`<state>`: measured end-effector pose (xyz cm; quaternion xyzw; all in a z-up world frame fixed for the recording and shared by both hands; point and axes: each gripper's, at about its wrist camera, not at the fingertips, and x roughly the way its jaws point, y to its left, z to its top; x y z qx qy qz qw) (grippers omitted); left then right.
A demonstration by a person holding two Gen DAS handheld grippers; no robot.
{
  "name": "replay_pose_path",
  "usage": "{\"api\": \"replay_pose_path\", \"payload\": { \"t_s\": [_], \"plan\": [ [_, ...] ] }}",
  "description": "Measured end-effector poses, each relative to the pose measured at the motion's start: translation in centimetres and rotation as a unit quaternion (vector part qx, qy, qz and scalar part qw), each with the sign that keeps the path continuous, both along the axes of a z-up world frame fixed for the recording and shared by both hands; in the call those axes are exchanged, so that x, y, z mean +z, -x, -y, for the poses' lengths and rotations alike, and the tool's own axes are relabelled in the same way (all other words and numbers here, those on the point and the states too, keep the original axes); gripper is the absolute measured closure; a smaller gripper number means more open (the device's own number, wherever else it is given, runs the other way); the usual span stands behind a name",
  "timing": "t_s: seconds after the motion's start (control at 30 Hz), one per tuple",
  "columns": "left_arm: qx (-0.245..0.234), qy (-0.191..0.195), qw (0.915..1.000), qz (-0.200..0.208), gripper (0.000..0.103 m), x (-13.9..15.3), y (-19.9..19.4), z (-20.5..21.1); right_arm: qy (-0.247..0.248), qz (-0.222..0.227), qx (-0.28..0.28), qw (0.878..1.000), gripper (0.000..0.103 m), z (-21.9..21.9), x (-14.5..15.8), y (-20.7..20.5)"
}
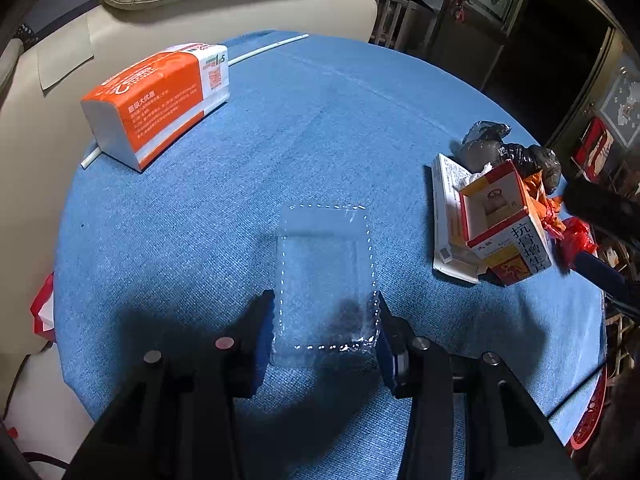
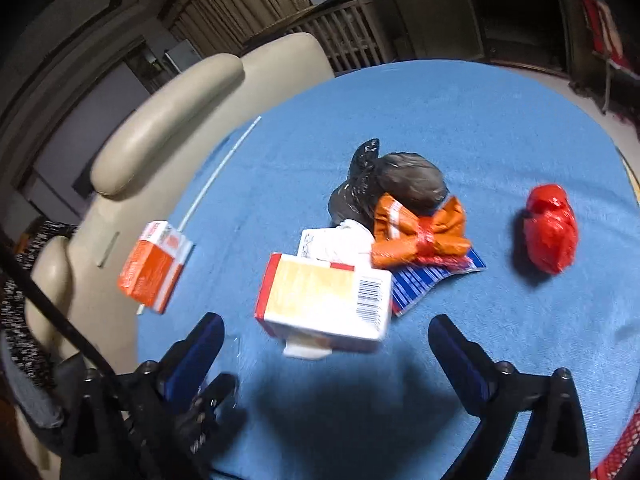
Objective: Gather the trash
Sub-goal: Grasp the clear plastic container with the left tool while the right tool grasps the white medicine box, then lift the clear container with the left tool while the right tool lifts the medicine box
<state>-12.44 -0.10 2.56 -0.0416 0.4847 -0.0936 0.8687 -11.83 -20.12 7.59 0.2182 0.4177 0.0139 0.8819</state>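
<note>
1. Progress: collection looks to be at an early stage. Most of the rubbish lies loose on the blue tablecloth (image 1: 248, 168), and neither view shows a bin or collection bag, so where the items end up cannot be confirmed.
2. Left gripper (image 1: 325, 320): its jaws are closed onto the 2 long sides of a clear plastic blister tray (image 1: 325, 272), which it is pinching near the front of the table. The tray appears empty. Whether it is lifted or resting on the cloth cannot be told.
3. Right gripper (image 2: 326, 344): its jaws are spread wide with nothing gripped, just short of the medicine carton (image 2: 324, 300), which lies between the line of its 2 fingers.
4. Remaining pile, right-hand side of the table: the medicine carton, open at 1 end in the left wrist view and seemingly empty; a printed leaflet (image 2: 432, 278) beneath; white crumpled paper (image 2: 352, 232); an orange wrapper (image 2: 420, 232); a tied black plastic bag (image 2: 400, 184), contents hidden.
5. A red plastic bag (image 2: 552, 228), bunched up, sits apart from the pile, contents hidden.
6. An orange-and-white tissue pack (image 1: 160, 100) and a white straw (image 1: 264, 50) lie at the far left edge, well apart from the pile. Whether the pack counts as trash is uncertain.
7. Judgement: 1 item is in hand; at least 6 remain.
</note>
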Motion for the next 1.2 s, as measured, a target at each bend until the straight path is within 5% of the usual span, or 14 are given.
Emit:
{"api": "replay_pose_path", "payload": {
  "t_s": [0.27,0.37,0.43,0.8,1.2],
  "plan": [
    [-0.003,-0.003,1.0,0.001,0.056,0.0,0.1,0.1,0.007,-0.037,0.0,0.999,0.0,-1.4,-1.9,-3.3],
    [-0.002,-0.003,1.0,0.0,0.056,0.1,0.1,0.0,-0.007,-0.042,0.006,0.999,0.019,-1.0,-2.8,-3.4],
    [0.0,-0.006,1.0,0.0,0.056,0.1,0.2,0.0,-0.015,-0.041,0.01,0.999,0.019,-0.5,-2.9,-3.0],
    [0.002,-0.026,0.9996,0.006,0.056,0.8,1.2,0.6,0.008,0.008,0.016,1.0,0.019,1.6,0.1,2.7],
    [-0.026,-0.055,0.9979,0.023,0.056,2.3,2.7,2.9,-0.008,0.012,-0.011,1.0,0.019,5.8,-0.5,9.4]
  ]
}}
